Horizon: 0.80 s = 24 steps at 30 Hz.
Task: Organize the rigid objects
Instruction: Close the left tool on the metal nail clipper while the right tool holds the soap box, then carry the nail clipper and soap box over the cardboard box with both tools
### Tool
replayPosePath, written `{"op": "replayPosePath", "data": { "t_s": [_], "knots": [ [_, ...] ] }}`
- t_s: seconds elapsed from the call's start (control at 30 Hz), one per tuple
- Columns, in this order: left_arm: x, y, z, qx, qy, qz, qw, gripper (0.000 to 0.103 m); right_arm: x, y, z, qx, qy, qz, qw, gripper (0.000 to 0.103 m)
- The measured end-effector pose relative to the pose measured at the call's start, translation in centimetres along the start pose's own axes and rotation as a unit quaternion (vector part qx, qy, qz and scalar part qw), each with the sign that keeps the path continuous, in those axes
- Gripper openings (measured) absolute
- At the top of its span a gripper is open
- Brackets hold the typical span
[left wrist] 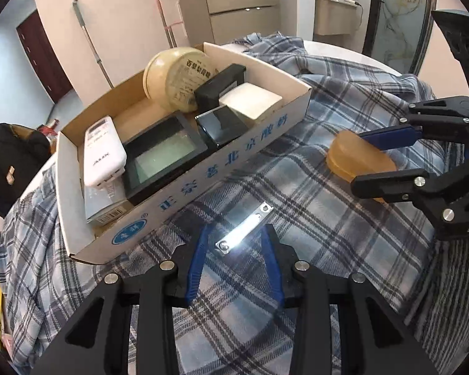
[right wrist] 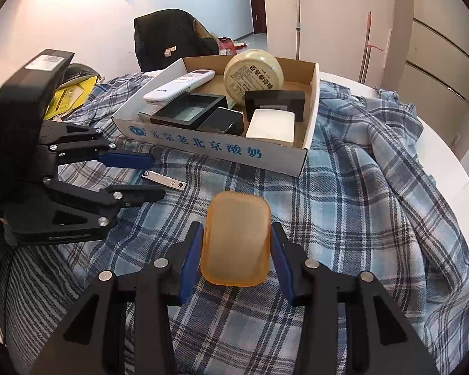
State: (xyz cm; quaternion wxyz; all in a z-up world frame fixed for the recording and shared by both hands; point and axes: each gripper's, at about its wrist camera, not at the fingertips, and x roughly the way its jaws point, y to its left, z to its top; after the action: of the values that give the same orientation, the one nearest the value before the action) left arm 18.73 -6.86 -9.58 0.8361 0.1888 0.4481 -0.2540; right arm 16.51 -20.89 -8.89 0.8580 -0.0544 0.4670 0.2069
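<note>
Here the left gripper (left wrist: 236, 243) is bracketing a shiny nail clipper (left wrist: 244, 229) on the plaid cloth (left wrist: 328, 250), pads apparently not touching, beside the cardboard tray's (left wrist: 203, 187) front wall. Opposite, the right gripper (right wrist: 236, 243) is clamping an amber soap box (right wrist: 236, 240) mid-cloth.

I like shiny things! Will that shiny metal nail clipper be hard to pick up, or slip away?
The nail clipper looks stiff, so it shouldn't bend. It's thin and flat on soft plaid cloth, so the left gripper may pinch fabric too. Its glossy metal could slip.

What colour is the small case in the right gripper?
Translucent amber-orange case; clearest in the right wrist view.
</note>
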Motion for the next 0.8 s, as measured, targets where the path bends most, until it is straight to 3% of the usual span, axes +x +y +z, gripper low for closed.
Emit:
{"op": "replayPosePath", "data": {
  "t_s": [0.07, 0.17, 0.3, 0.57, 0.8],
  "knots": [
    [0.0, -0.3, -0.1, 0.004, 0.004, -0.009, 0.9999, 0.015, -0.1, 0.0, 0.0, -0.001, -0.002, -0.001, 1.000, 0.042],
    [-0.1, -0.3, -0.1, -0.011, 0.014, -0.026, 0.9995, 0.010, -0.1, 0.0, 0.0, -0.002, -0.003, -0.002, 1.000, 0.042],
    [-0.5, -0.4, -0.4, -0.029, 0.023, -0.052, 0.9980, 0.010, -0.1, -0.1, 0.0, -0.001, -0.004, -0.003, 1.000, 0.042],
    [-0.2, 0.4, 0.5, -0.072, 0.030, -0.063, 0.9949, 0.011, -0.2, -0.1, 0.0, 0.000, -0.005, -0.006, 1.000, 0.042],
    [0.0, 0.1, 0.7, -0.071, 0.023, -0.055, 0.9957, 0.010, 0.9, -0.2, -0.1, -0.001, 0.022, 0.004, 1.000, 0.043]
  ]
}}
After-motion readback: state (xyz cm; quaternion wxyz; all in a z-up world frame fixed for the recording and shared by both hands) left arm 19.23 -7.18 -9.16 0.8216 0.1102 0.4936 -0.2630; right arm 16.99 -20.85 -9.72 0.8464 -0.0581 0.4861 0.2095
